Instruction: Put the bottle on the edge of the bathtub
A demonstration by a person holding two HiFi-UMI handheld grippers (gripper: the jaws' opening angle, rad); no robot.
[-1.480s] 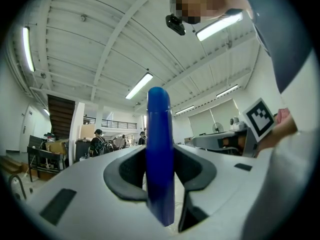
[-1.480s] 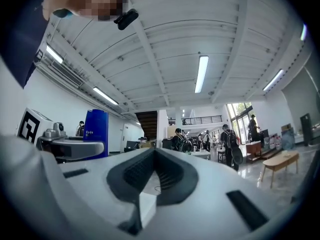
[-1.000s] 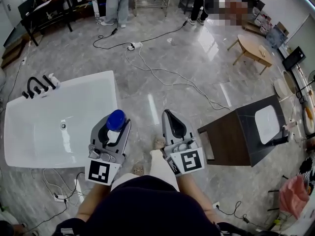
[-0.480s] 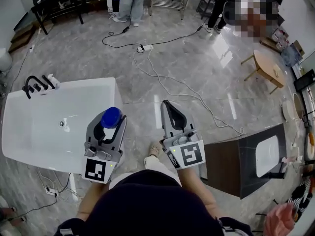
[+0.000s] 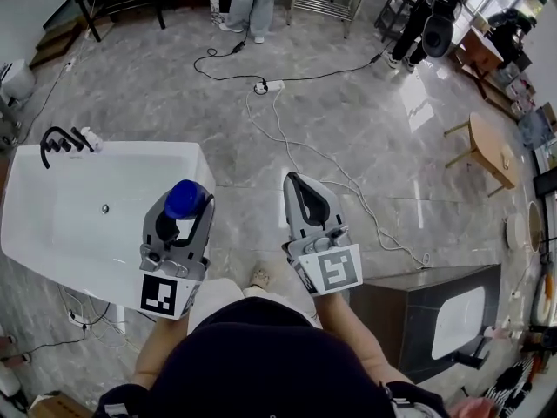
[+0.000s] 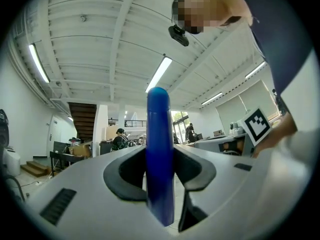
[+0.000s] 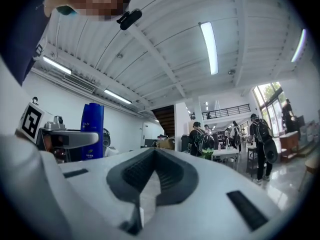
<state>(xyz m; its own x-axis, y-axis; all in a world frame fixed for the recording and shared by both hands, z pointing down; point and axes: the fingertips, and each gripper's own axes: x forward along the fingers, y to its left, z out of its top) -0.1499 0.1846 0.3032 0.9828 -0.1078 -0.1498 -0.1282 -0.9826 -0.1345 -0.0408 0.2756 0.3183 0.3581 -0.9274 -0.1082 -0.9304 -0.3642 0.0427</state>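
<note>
The left gripper (image 5: pixel 185 210) has its jaws clamped on the tall blue plastic bottle (image 6: pixel 160 159), kept upright over the white bathtub's (image 5: pixel 87 242) corner — likely for placing. The right gripper (image 5: pixel 300 186) idles, jaws closed and empty.

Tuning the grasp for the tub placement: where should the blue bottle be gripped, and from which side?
Grip mid-body, below the cap, coming in from the side, as the left hand-held gripper does now. The bottle stands upright and looks flat, so the jaws close across its thin dimension onto the broad faces. That should keep it upright for the bathtub edge.
</note>
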